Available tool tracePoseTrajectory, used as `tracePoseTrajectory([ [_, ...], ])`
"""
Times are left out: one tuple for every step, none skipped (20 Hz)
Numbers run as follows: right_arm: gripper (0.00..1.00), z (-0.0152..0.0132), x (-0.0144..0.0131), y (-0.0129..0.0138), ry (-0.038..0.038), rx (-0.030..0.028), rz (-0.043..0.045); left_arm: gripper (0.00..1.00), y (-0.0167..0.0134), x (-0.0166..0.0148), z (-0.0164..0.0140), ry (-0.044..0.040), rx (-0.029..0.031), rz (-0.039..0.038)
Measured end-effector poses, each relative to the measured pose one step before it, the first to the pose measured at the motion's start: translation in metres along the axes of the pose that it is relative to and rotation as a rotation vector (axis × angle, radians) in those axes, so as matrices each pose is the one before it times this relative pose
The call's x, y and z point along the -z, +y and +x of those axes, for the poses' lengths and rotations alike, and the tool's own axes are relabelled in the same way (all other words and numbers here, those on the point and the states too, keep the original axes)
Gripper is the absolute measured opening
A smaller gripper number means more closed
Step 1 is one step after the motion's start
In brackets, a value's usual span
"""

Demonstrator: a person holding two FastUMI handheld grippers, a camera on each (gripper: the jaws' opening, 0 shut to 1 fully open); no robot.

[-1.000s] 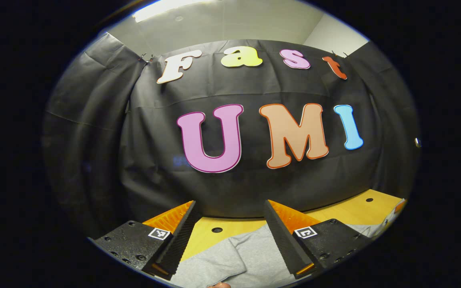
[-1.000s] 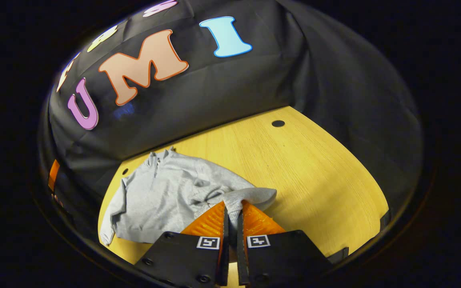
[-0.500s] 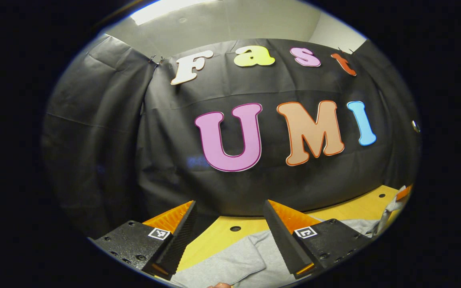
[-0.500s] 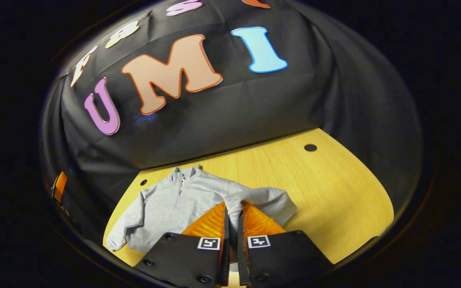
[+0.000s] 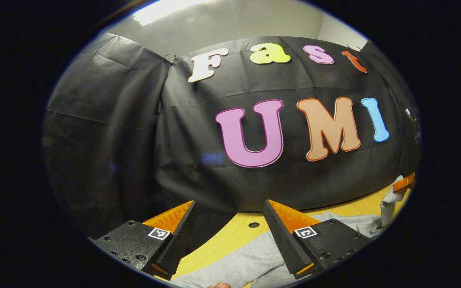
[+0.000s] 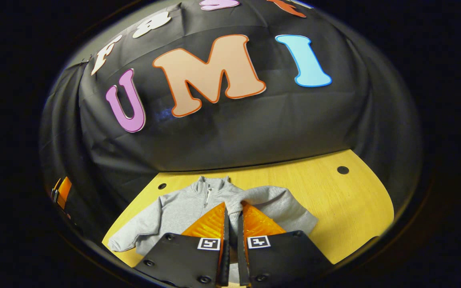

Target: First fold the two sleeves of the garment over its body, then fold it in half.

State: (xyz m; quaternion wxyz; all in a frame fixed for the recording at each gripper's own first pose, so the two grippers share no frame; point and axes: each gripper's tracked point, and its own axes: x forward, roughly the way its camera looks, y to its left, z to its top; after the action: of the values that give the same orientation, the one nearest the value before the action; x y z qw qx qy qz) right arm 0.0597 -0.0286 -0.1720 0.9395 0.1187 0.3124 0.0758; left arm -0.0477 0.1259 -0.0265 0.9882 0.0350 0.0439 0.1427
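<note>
A grey zip-neck sweatshirt [image 6: 174, 212] lies flat on the yellow table [image 6: 334, 200], collar toward the wall. In the right gripper view my right gripper [image 6: 233, 205] is shut on the cuff end of one sleeve [image 6: 272, 200], which is lifted and arches over the garment's body. The other sleeve [image 6: 132, 238] lies stretched out to the left. In the left gripper view my left gripper [image 5: 229, 203] hangs open above the sweatshirt [image 5: 246, 260], nothing between its fingers. My right gripper [image 5: 405, 182] shows at that view's right edge with grey cloth [image 5: 388, 200] hanging from it.
The black cloth wall closes the table's far side and both flanks. Small round holes [image 6: 342, 170] [image 6: 161, 186] mark the tabletop near the wall. Bare wood lies to the right of the garment. An orange part of my left gripper [image 6: 63, 188] shows at the far left.
My right gripper has carried the held sleeve leftward, over the sweatshirt's body. The left gripper has turned slightly left and stays open.
</note>
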Motion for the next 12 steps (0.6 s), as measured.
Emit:
tracePoseTrajectory([
  [0.11,0.00598,-0.00239,0.01093,0.00045,-0.01566,-0.01946,0.93,0.00632,0.00077,-0.00253,0.0046,-0.01079,0.00014],
  [0.11,0.00514,0.00056,0.01177,0.00466,-0.0196,-0.01718,0.96,0.00483,0.00069,-0.00125,0.00279,-0.00923,0.00165],
  [0.11,0.00544,0.0008,0.01225,0.00442,-0.02059,-0.01381,1.0,0.005,0.00101,-0.00145,0.00121,-0.00862,0.00082],
  [0.1,0.0044,0.00157,0.01393,0.00591,-0.01948,-0.0093,1.0,0.00513,0.001,-0.00142,0.00228,-0.00814,0.00069],
  [0.1,0.0057,0.00087,0.01042,0.00424,-0.01646,-0.01231,1.0,0.0064,0.00128,-0.00178,0.00272,-0.00799,0.00138],
  [0.1,0.00594,0.00304,0.01092,0.00465,-0.01325,-0.01623,0.96,0.00474,0.00122,-0.00071,0.00189,-0.00745,0.00183],
  [0.1,0.00526,0.00032,0.00931,0.00121,-0.00962,-0.01481,1.0,0.00484,0.00161,-0.00028,0.00147,-0.00882,0.00132],
  [0.11,0.00704,0.00235,0.01092,0.00576,-0.01358,-0.00872,1.0,0.00527,0.00081,-0.00008,0.0036,-0.00836,0.00024],
  [0.11,0.00737,0.0009,0.01206,0.00724,-0.0182,-0.00373,0.96,0.00687,0.00452,-0.00245,0.00681,-0.0086,0.00028],
  [0.1,0.00732,0.00205,0.01232,0.00916,-0.01799,-0.00471,0.96,0.00514,0.00113,-0.00077,0.00327,-0.00793,0.00015],
  [0.1,0.00839,0.0015,0.01143,0.01172,-0.01355,-0.00816,0.96,0.0063,0.00215,-0.00114,0.00347,-0.00713,-0.00108],
  [0.1,0.00818,0.00366,0.0114,0.01217,-0.01292,-0.00806,0.96,0.00514,0.00069,-0.00075,0.00233,-0.00798,0.00028],
])
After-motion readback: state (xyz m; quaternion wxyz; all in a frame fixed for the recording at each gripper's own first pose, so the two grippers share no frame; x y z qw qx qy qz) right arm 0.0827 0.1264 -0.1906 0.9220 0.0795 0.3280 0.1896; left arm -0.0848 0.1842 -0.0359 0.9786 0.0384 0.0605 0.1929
